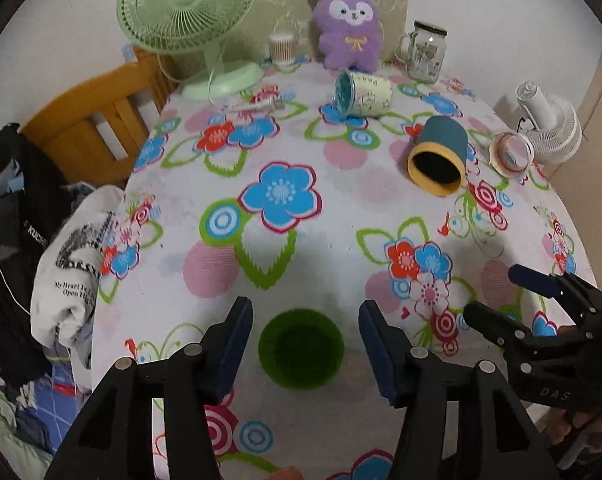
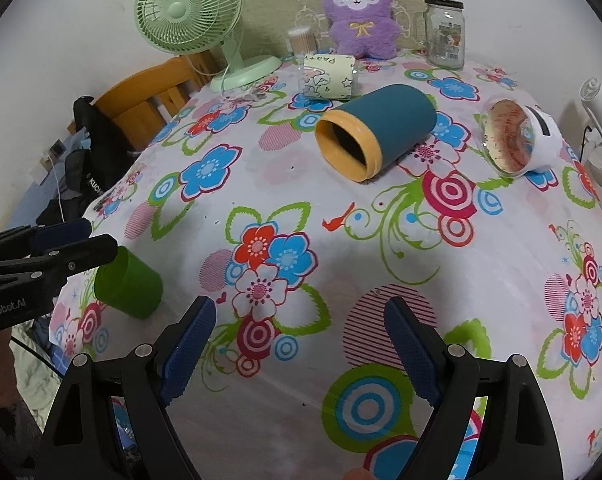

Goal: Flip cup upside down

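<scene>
A green cup [image 1: 301,349] stands on the flowered tablecloth near the front edge; in the right wrist view it [image 2: 129,284] looks upside down, wider at the bottom. My left gripper [image 1: 305,320] is open, with its blue pads on either side of the cup and not touching it. The left gripper also shows at the left edge of the right wrist view [image 2: 97,236]. My right gripper [image 2: 301,320] is open and empty above the cloth, to the right of the cup; it shows in the left wrist view [image 1: 491,294].
A teal cup with a yellow rim [image 2: 375,136] lies on its side mid-table. A pale printed cup [image 2: 329,77] and a clear-lidded white cup [image 2: 517,140] also lie tipped. A green fan [image 2: 197,20], purple plush [image 2: 361,12] and glass jar [image 2: 445,32] stand at the back. A wooden chair [image 1: 93,128] with clothes is left.
</scene>
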The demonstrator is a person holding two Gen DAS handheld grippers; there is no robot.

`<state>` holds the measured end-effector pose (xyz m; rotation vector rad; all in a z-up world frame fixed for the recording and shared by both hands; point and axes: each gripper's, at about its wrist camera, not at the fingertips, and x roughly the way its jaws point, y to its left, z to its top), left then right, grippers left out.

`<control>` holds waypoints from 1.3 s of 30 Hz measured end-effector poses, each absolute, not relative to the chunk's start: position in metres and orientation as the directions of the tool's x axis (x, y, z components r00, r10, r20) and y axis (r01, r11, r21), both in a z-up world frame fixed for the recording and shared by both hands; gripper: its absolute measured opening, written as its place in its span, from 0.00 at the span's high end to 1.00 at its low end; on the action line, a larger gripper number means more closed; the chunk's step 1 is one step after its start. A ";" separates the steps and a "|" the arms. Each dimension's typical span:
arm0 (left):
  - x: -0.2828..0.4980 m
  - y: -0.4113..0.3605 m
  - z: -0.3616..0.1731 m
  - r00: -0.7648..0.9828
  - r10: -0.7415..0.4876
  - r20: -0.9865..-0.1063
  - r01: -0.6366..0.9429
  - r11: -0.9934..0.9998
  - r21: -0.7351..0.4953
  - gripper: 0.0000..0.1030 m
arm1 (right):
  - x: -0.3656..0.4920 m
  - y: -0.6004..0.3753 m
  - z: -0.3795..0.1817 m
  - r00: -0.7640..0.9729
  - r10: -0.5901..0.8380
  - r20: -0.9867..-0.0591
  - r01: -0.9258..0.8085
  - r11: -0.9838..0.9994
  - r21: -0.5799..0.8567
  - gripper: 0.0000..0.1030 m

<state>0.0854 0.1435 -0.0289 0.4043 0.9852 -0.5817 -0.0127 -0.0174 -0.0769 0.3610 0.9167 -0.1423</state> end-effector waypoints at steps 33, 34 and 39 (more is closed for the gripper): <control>0.114 0.156 -0.054 0.319 -0.186 -0.929 0.633 0.772 0.062 0.49 | -0.016 -0.019 -0.086 0.592 0.080 -0.802 0.252 0.927 0.278 0.15; 0.114 0.153 -0.052 0.309 -0.171 -0.936 0.646 0.759 0.074 0.49 | -0.016 -0.019 -0.087 0.590 0.084 -0.803 0.249 0.927 0.280 0.15; 0.118 0.135 -0.042 0.307 -0.127 -0.943 0.668 0.735 0.119 0.39 | -0.018 -0.020 -0.088 0.592 0.081 -0.802 0.246 0.929 0.276 0.15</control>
